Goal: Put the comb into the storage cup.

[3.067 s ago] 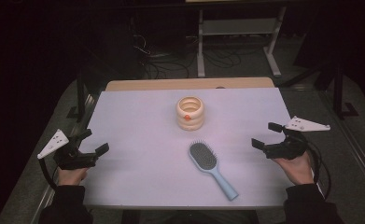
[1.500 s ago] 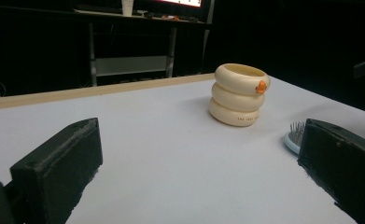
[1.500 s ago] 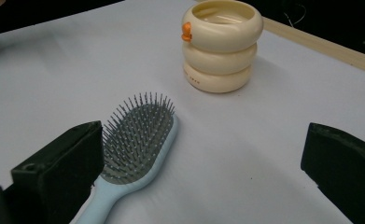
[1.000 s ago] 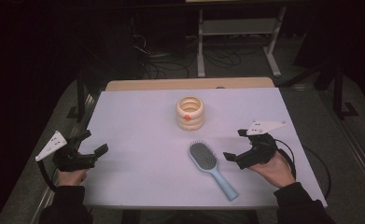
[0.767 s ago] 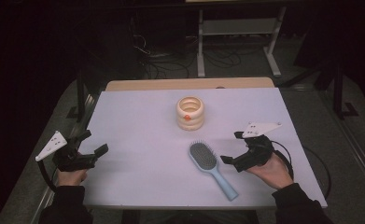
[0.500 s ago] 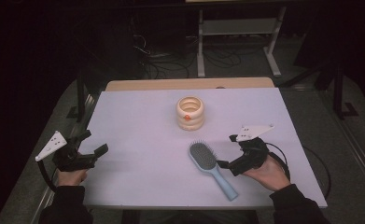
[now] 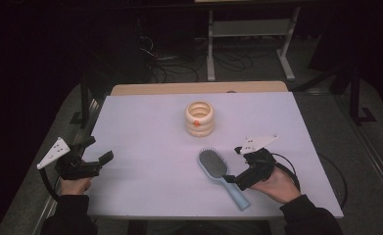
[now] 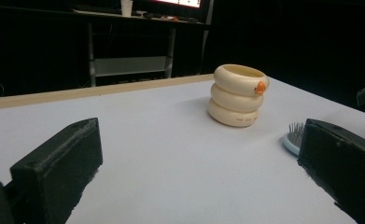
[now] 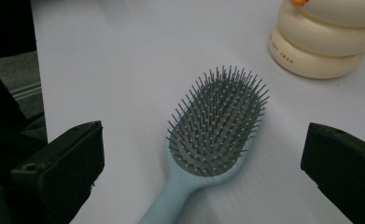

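Left hand-held gripper [image 7: 95, 155] rests at the bench's [image 7: 145, 122] near left edge, jaws wide apart, nothing between them. Centre, toward the far side, stands the cream stacked-ring holder [image 7: 200, 118]; small lettering runs around its base, too fine to read. Right of centre, near side, lies the light blue hairbrush [image 7: 222, 176], bristles up: light, rigid plastic, likely slick. The slim handle looks the best hold. Right hand-held gripper [image 7: 236, 163] straddles it, jaws wide, empty.

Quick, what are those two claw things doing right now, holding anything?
Left gripper: open, holding nothing, resting at the table's edge.
Right gripper: open, holding nothing, jaws on either side of the blue hairbrush.
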Demonstrator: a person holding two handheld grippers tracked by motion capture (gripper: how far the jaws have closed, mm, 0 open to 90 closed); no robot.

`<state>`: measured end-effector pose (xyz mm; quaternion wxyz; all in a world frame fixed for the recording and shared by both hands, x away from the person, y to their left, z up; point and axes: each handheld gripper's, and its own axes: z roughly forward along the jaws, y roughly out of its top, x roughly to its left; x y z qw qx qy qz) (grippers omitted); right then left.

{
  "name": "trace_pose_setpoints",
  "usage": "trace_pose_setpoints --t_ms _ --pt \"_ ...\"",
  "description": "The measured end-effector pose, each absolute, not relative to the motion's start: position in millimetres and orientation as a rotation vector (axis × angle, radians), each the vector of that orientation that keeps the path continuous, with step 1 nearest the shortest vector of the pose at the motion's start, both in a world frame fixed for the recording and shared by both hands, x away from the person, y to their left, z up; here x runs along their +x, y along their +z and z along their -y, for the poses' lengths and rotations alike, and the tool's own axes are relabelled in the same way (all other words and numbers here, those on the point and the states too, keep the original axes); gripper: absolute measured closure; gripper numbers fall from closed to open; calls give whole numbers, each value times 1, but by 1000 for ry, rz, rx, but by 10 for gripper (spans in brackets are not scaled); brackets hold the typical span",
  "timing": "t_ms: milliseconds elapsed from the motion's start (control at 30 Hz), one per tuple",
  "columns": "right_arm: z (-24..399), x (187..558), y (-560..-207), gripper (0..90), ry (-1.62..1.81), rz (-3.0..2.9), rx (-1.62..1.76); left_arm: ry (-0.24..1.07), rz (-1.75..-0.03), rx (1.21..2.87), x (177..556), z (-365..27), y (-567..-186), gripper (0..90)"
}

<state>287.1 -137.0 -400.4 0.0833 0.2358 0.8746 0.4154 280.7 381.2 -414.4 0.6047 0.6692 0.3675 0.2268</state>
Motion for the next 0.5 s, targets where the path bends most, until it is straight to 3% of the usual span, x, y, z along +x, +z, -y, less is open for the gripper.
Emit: trace_pose_setpoints --t_ms 500 --pt "120 279 -412 0 1160 -2717 637 523 -848 1551 281 -381 -414 0"
